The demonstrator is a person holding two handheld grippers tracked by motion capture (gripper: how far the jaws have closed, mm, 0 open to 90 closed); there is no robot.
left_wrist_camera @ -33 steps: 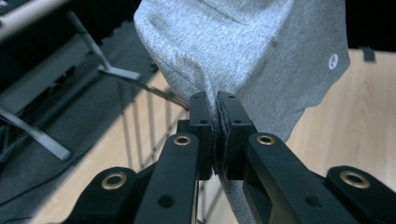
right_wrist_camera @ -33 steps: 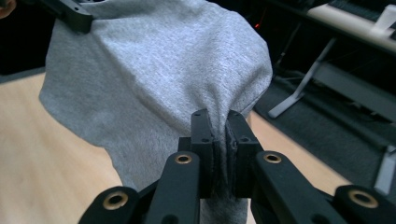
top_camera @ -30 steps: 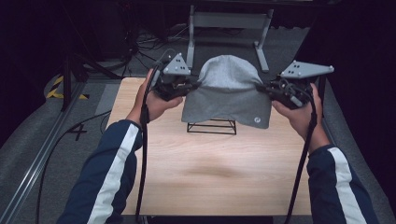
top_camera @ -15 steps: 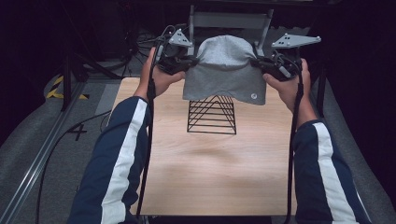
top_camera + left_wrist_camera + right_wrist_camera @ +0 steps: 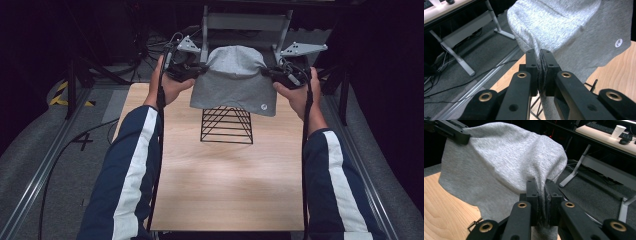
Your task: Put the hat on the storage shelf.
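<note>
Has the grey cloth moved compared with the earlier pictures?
Yes. The grey cloth has gone up and away from the person, uncovering the black wire rack, which stayed in place on the table.

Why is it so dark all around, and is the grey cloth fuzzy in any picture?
High view: light falls on the wooden table, the room around stays black. Right gripper view: the grey cloth looks a little smeared, the claw sharp. Left gripper view: the far floor is soft.

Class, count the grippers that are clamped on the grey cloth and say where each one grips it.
2. The left gripper pinches the grey cloth at its left edge, and the right gripper pinches its right edge, holding it above the black wire rack. None seem hidden.
</note>
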